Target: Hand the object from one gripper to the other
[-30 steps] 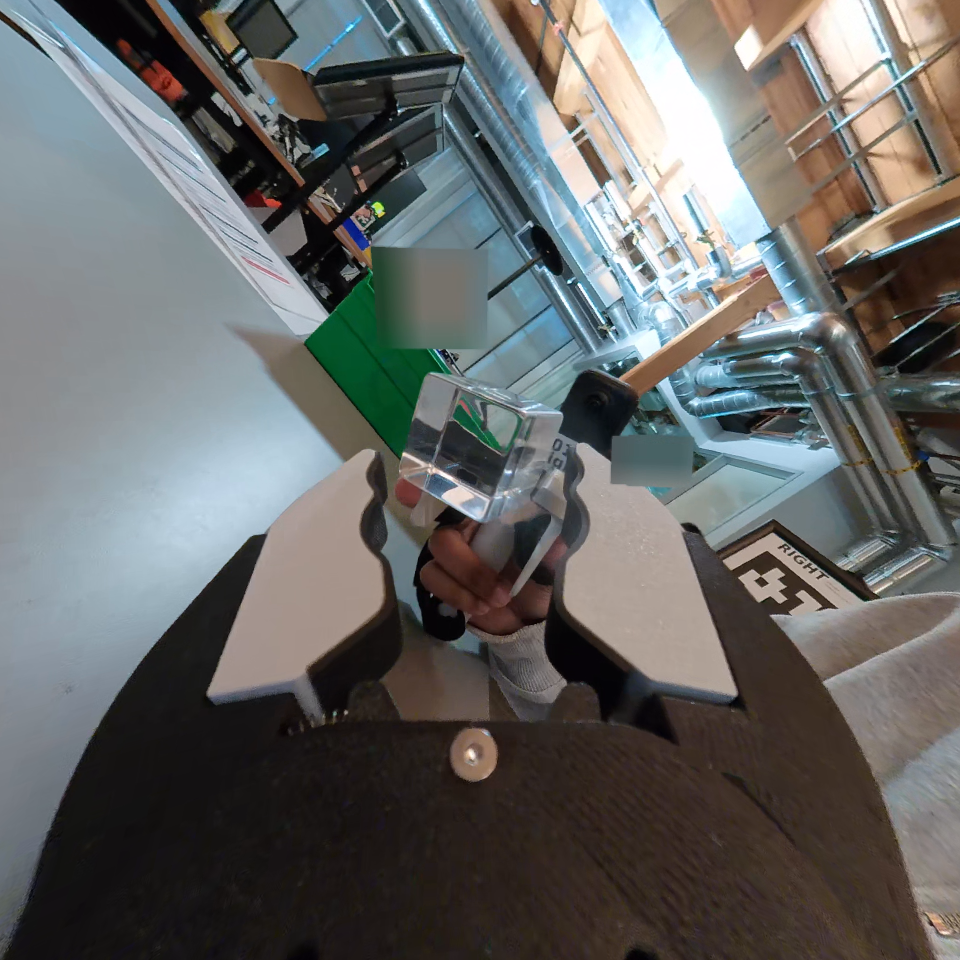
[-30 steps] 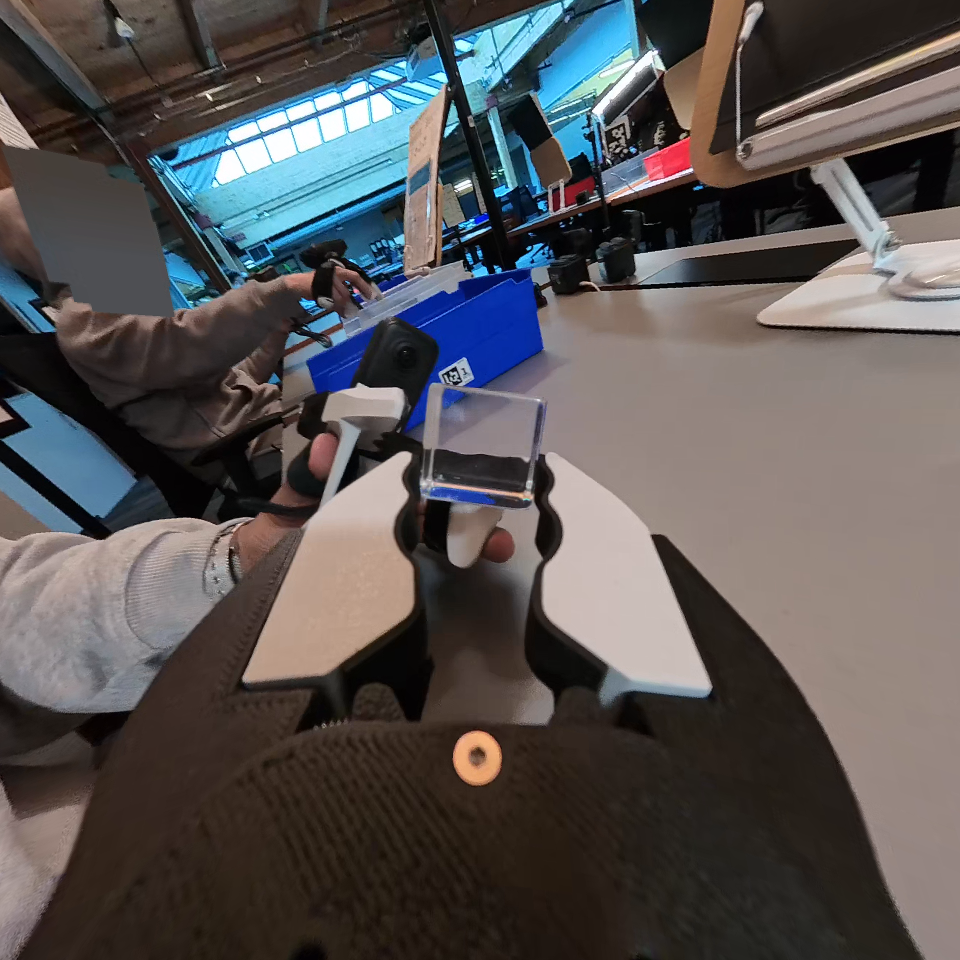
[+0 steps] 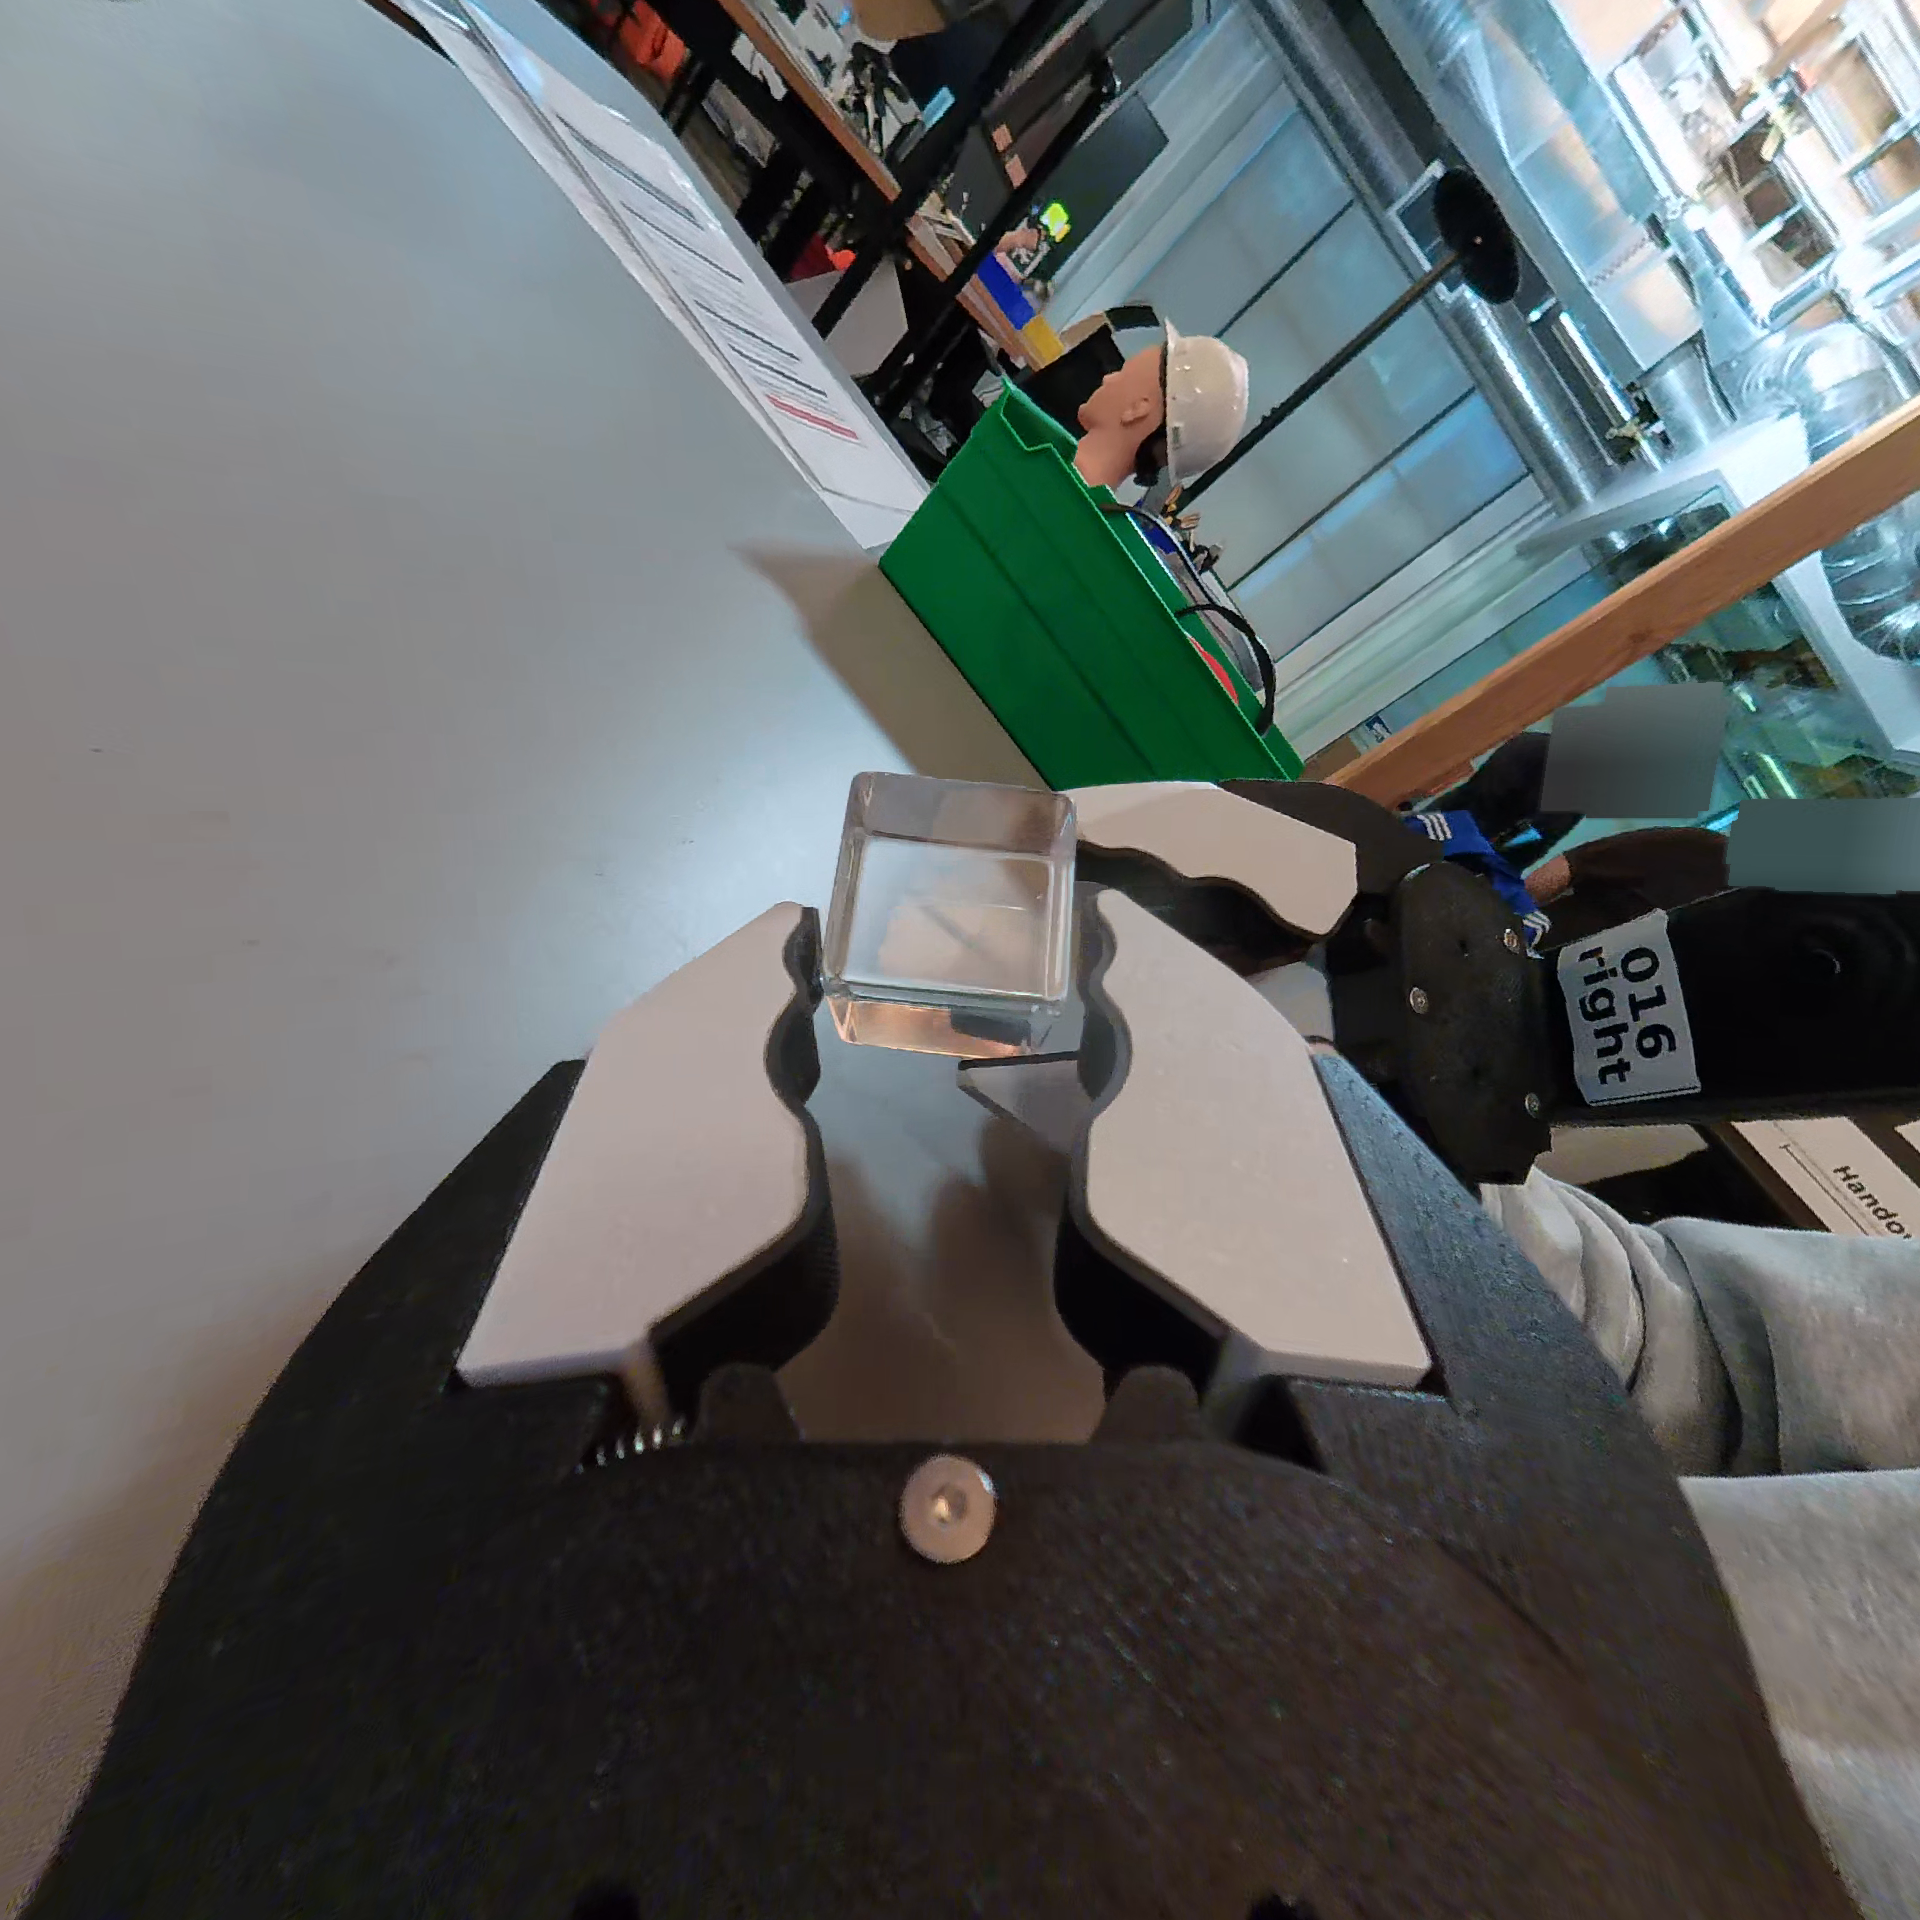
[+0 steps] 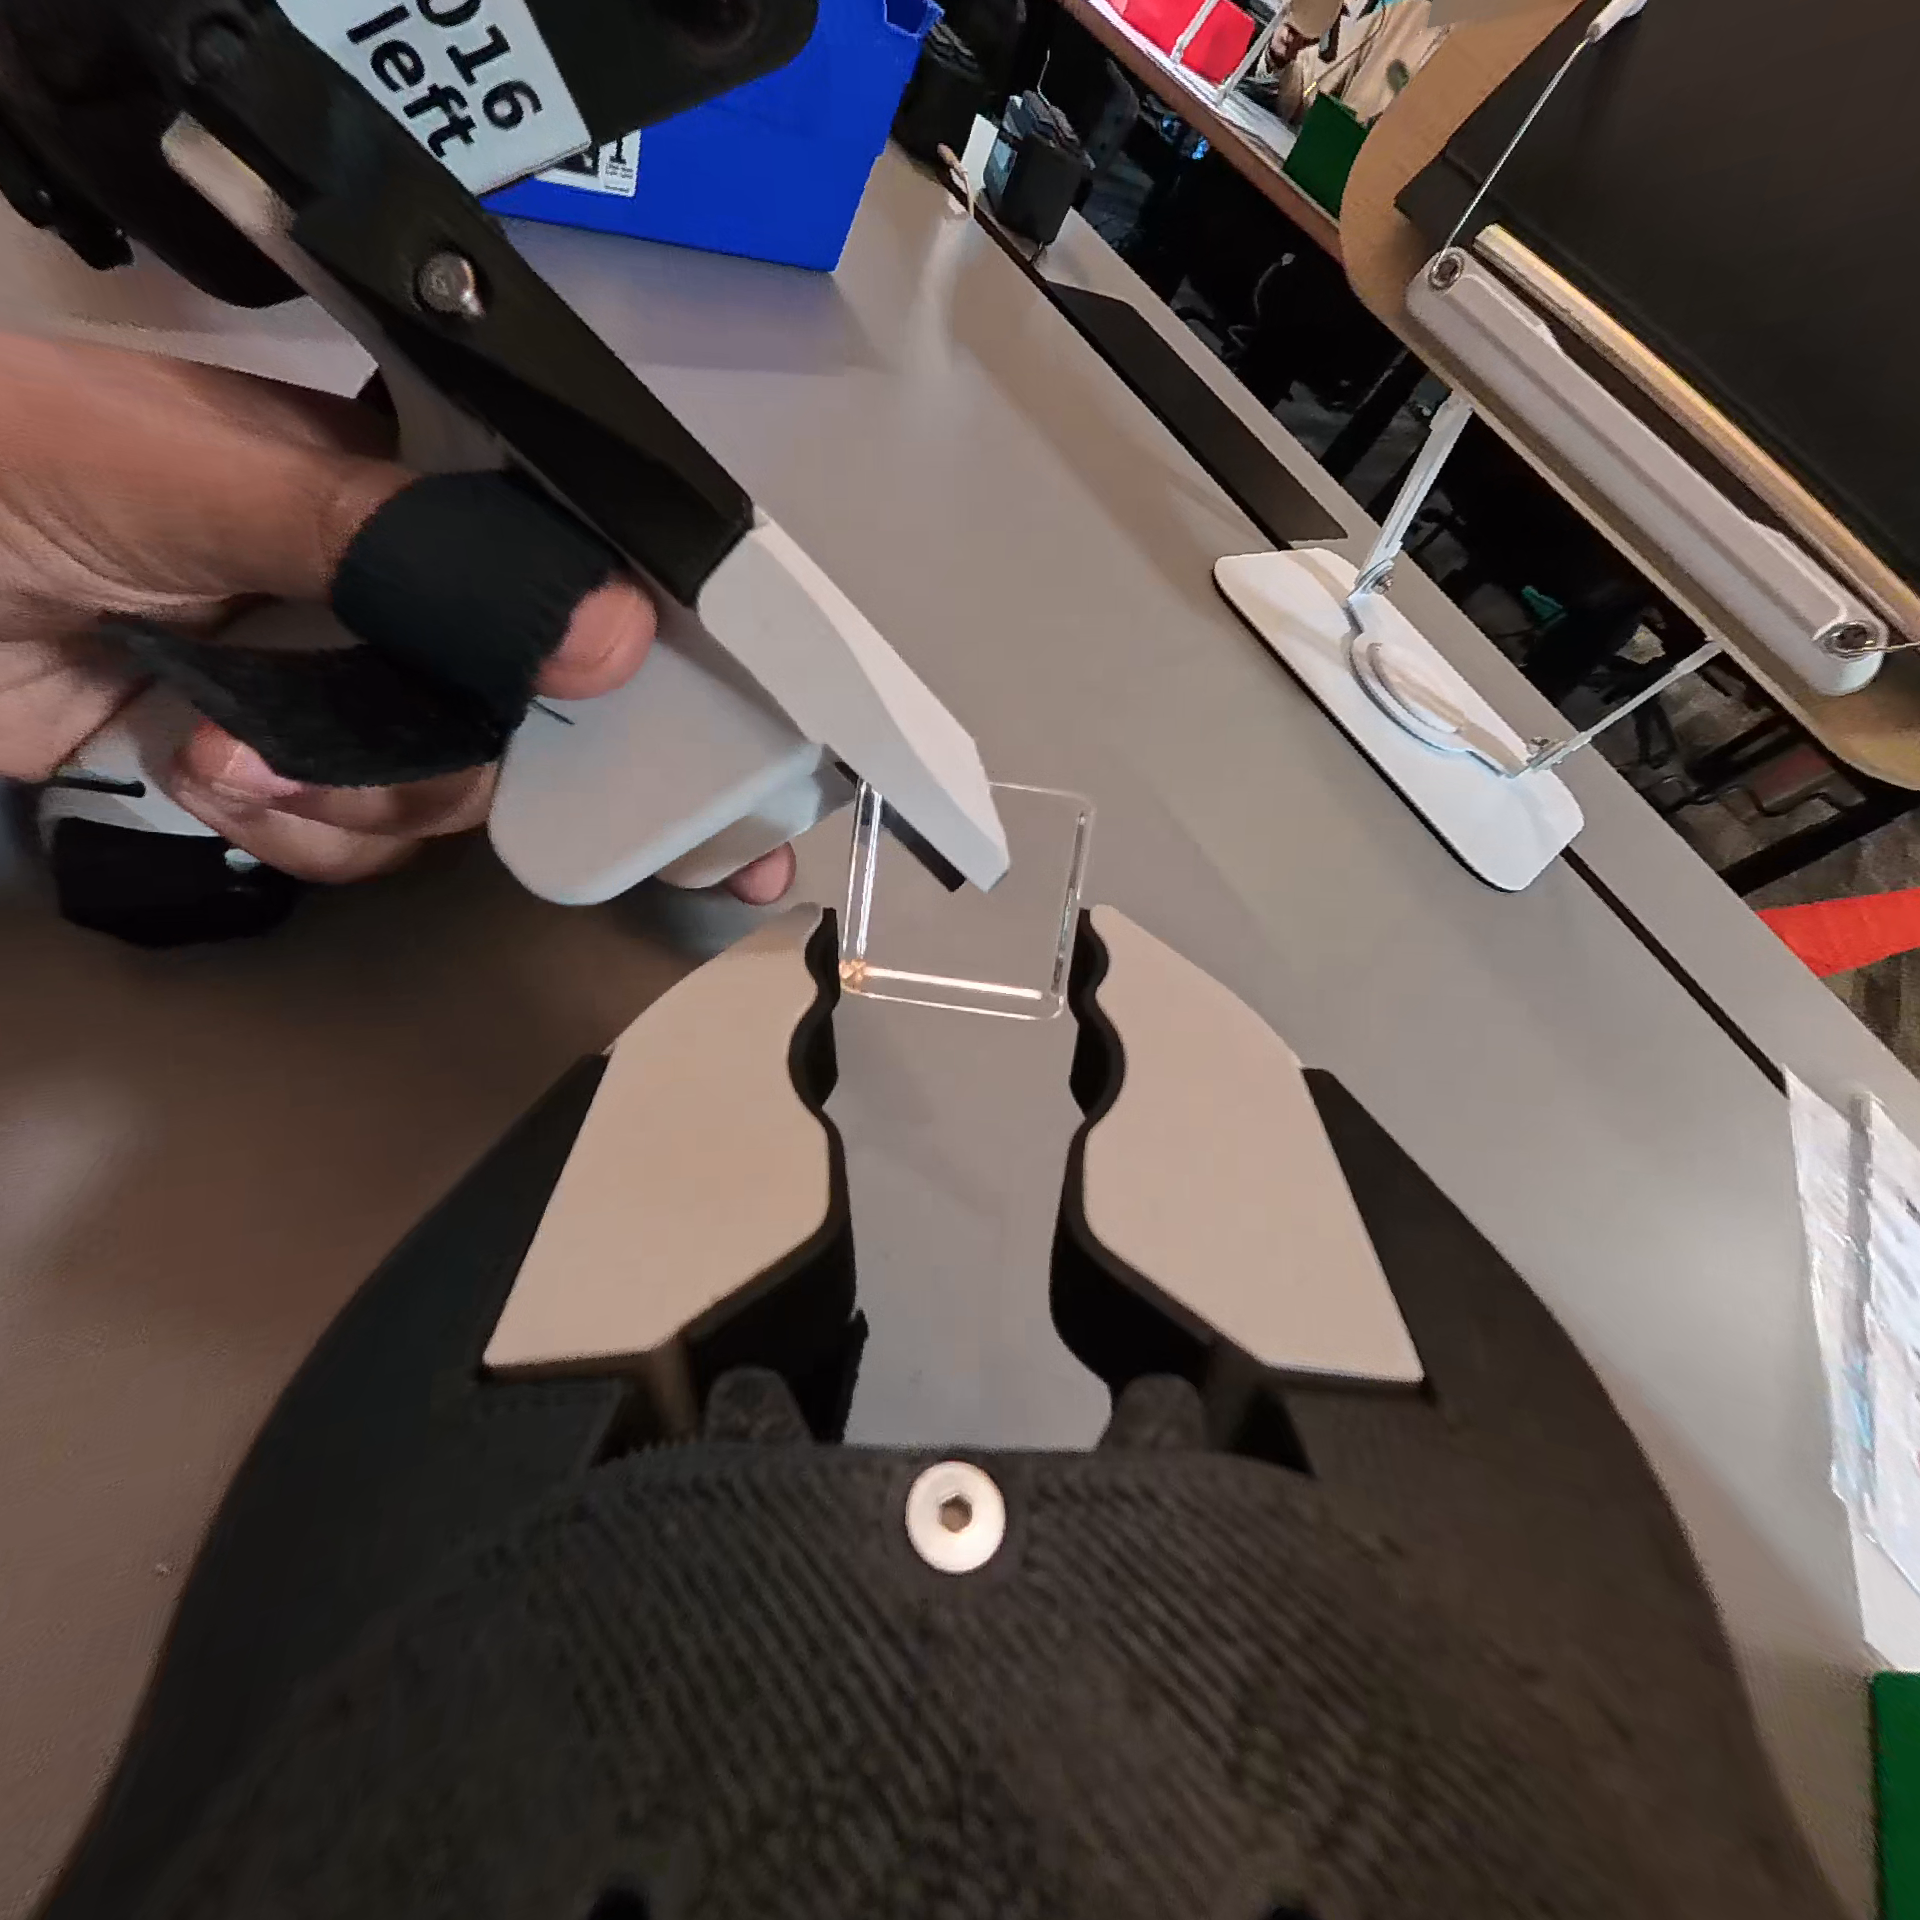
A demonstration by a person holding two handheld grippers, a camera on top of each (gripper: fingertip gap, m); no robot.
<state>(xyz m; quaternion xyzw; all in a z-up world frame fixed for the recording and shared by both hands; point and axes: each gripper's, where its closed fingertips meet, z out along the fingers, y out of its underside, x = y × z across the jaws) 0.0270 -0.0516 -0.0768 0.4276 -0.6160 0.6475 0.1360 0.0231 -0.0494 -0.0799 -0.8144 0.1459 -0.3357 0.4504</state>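
Note:
A clear cube sits between the fingertips of my left gripper, whose jaws are closed against its two sides. My right gripper also has its jaws closed on the cube, gripping it crosswise to the left one. In the left wrist view one of the right gripper's fingers reaches in from the right over the cube's far side. In the right wrist view one of the left gripper's fingers lies across the cube's top; its other finger is hidden. The cube is held just above the grey table.
A green bin and a paper sheet are at the table's far side, with a mannequin head in a white hard hat behind. A blue bin, a white monitor stand base and papers are also on the table. The tips of both grippers are at nearly the same place.
My left gripper was open around the cube and has now closed on it. Both grippers have turned and come down toward the table, the right still holding the cube.

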